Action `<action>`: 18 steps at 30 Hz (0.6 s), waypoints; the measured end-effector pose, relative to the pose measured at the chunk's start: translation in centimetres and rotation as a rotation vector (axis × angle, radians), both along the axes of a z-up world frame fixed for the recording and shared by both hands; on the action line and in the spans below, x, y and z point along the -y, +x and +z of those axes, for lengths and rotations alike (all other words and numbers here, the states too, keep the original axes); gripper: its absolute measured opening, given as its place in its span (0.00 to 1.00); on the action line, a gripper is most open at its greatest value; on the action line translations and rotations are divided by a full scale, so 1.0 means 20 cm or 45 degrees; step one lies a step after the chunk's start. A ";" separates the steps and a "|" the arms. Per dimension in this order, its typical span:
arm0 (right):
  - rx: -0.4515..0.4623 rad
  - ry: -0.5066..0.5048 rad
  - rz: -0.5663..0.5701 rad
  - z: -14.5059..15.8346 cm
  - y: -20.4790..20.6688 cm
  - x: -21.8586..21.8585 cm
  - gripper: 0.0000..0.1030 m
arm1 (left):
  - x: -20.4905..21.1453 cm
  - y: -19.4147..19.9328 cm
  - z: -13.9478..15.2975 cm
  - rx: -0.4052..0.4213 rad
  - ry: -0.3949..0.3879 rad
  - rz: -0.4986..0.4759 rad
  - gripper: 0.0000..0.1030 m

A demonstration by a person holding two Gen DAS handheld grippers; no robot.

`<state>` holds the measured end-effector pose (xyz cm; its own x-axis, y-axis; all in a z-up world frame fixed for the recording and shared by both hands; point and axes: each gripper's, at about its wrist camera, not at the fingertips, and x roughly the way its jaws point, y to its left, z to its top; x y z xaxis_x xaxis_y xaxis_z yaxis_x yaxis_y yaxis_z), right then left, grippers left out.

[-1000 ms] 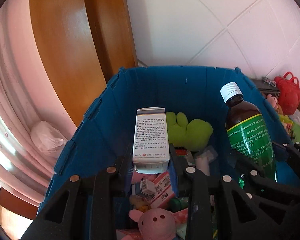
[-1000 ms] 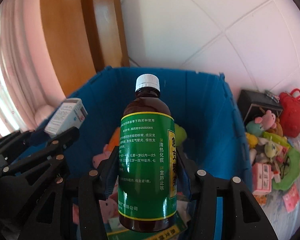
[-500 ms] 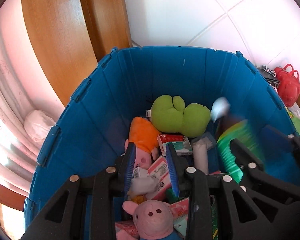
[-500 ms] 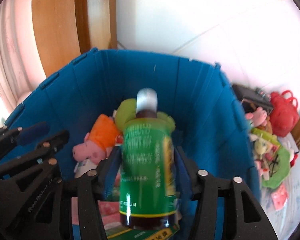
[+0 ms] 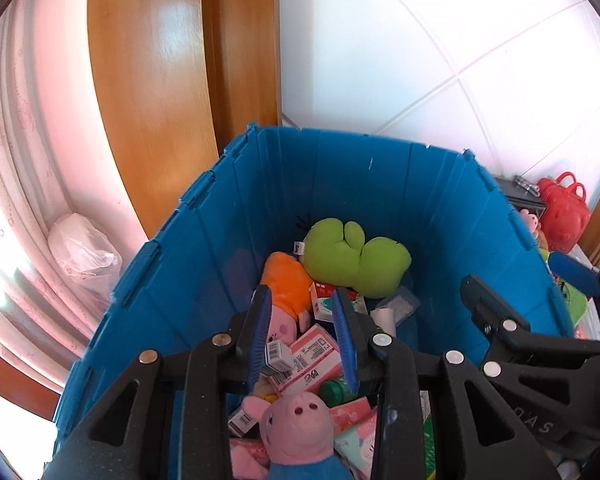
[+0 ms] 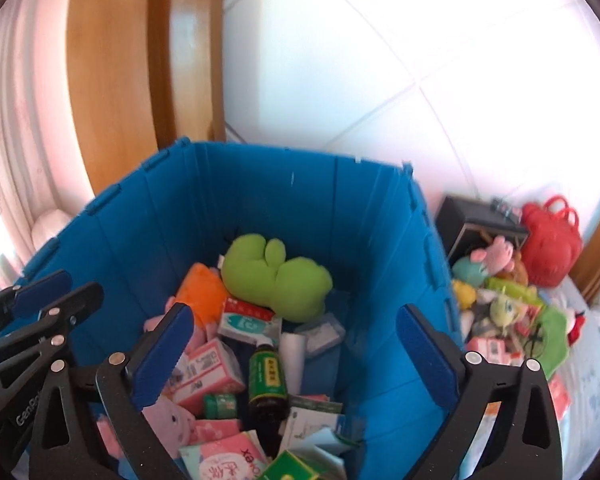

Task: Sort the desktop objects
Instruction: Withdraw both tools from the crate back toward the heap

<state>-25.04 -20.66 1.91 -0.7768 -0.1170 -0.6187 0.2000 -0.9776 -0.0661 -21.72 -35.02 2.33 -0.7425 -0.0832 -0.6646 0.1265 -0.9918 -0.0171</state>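
wall: white tiles | left: wooden door frame | far left: pale curtain, perhaps

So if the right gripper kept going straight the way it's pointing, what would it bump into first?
Probably the dark bottle with the green label lying in the blue bin. It sits between the right gripper's open fingers, though depth is hard to judge.

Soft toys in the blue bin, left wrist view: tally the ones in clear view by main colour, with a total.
Green soft toy: 1
Orange soft toy, with a pink face: 1
Pink pig toy in blue clothes: 1
Total: 3
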 end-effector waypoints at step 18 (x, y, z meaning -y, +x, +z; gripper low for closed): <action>-0.293 -0.029 -0.033 0.14 0.61 -0.41 1.00 | -0.28 0.69 0.22 -0.569 0.032 -0.031 0.76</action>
<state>-12.89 -12.49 4.75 -0.9000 -0.1075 -0.4224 0.1573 -0.9839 -0.0848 -7.94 -29.37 6.68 -0.9587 -0.0502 -0.2798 0.0780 -0.9930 -0.0890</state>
